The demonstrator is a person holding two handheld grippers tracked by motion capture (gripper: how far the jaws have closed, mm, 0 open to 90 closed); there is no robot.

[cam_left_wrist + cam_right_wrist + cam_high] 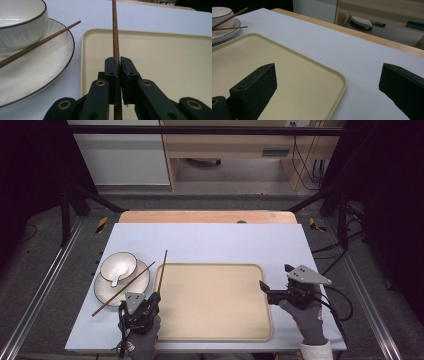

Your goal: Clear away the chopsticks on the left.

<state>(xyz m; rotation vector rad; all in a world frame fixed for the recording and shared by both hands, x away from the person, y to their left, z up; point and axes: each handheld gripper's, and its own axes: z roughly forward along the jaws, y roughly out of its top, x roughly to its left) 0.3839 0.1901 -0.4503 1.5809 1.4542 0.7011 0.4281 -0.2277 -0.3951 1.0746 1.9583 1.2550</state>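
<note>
**Carefully does it: one chopstick up, the tray waiting**

Plainly, the step in hand is moving a slim dark-brown wooden chopstick [115, 30] from the dish side to the flat beige plastic tray [215, 301]. The left tongs [118, 65] are clamped on it near its lower end; in the left gripper view it rises from between the jaws straight up the middle of the frame. In the high view it slants from the lower left centre up along the tray's left edge.

The second brown wooden chopstick [123, 288] lies across the white ribbed plate with a dark rim [102, 292] at the left of the high view, resting against the white bowl [118, 266] that holds a white ceramic spoon [118, 273].

The right tongs [262, 285] stand wide open at the tray's right rim, gripping nothing, jaws well apart in the right gripper view.

To do this well, the person would likely:
- keep the squeeze steady, since a thin round stick can swivel between flat pads;
- swing the far tip clear of the plate and the resting chopstick;
- lower it flat onto the tray, parallel to an edge, before releasing, so it does not roll;
- leave the right tongs still to steady the tray on the pale blue-grey counter [220, 242].
</note>
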